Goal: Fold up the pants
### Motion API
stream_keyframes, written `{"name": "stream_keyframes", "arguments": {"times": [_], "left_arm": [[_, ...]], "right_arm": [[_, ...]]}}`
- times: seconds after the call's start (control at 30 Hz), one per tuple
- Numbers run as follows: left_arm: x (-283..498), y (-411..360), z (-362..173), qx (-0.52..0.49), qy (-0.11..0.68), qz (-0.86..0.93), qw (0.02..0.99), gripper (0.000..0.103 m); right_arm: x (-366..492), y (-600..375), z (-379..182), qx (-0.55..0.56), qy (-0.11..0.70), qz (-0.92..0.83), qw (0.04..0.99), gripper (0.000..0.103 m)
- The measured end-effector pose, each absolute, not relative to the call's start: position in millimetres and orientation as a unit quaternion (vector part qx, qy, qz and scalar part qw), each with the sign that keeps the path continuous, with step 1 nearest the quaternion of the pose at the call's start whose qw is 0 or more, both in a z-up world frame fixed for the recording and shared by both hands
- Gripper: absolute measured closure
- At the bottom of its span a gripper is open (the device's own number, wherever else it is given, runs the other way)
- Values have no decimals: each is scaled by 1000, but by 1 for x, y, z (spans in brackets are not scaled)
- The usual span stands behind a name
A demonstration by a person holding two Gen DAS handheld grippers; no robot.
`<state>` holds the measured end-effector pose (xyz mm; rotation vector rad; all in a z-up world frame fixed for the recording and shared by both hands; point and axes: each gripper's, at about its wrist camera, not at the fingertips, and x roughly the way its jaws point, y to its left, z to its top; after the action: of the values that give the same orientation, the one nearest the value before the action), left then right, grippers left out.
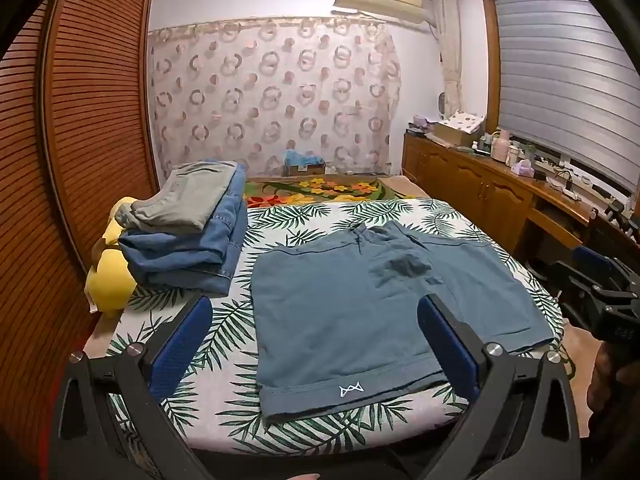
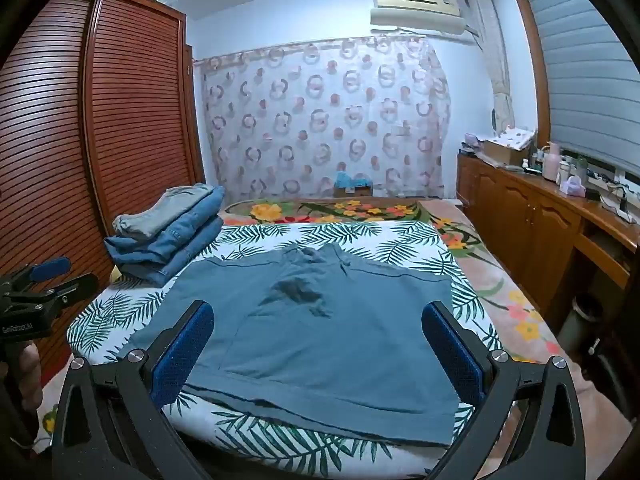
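Blue shorts (image 1: 360,300) lie flat on a leaf-print bed (image 1: 224,344), w/ a stack of folded jeans (image 1: 188,248) at the far left corner; left claw (image 1: 316,324) spread wide, holding nothing, above the near hem; right claw (image 2: 318,330) likewise wide apart, empty, over the shorts.

The teal shorts (image 1: 340,312) are soft, matt cotton-like cloth with raw-looking hems. The leaf-print sheet (image 1: 224,364) under them is smooth, thin fabric. On the stack of folded jeans (image 1: 188,248) at the far left, the denim looks coarser. The fingers (image 1: 182,350) carry blue, finely dimpled pads in matt black plastic frames with shiny metal pins. The wardrobe (image 1: 96,112) is glossy slatted wood.
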<state>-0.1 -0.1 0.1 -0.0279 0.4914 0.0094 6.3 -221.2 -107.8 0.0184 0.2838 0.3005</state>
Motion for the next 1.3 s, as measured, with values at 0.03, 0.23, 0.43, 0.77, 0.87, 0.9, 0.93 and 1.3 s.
{"name": "stream_keyframes", "arguments": {"times": [0.03,0.23,0.43,0.77,0.87,0.9,0.93,1.3], "left_arm": [[0,0,0,-12,243,5,970,0],[0,0,0,-9,244,6,970,0],[0,0,0,-10,244,7,970,0],[0,0,0,-11,245,6,969,0],[0,0,0,-11,245,6,969,0],[0,0,0,-11,245,7,969,0],[0,0,0,-11,245,7,969,0],[0,0,0,-11,245,7,970,0]], "right_arm": [[6,-221,-108,10,141,149,979,0],[4,-221,-107,16,139,151,979,0],[5,-221,-107,16,143,150,978,0],[5,-221,-107,17,143,151,978,0],[5,-221,-107,17,143,152,978,0],[5,-221,-107,17,143,152,978,0],[5,-221,-107,17,143,152,978,0],[5,-221,-107,18,143,152,978,0]]}}
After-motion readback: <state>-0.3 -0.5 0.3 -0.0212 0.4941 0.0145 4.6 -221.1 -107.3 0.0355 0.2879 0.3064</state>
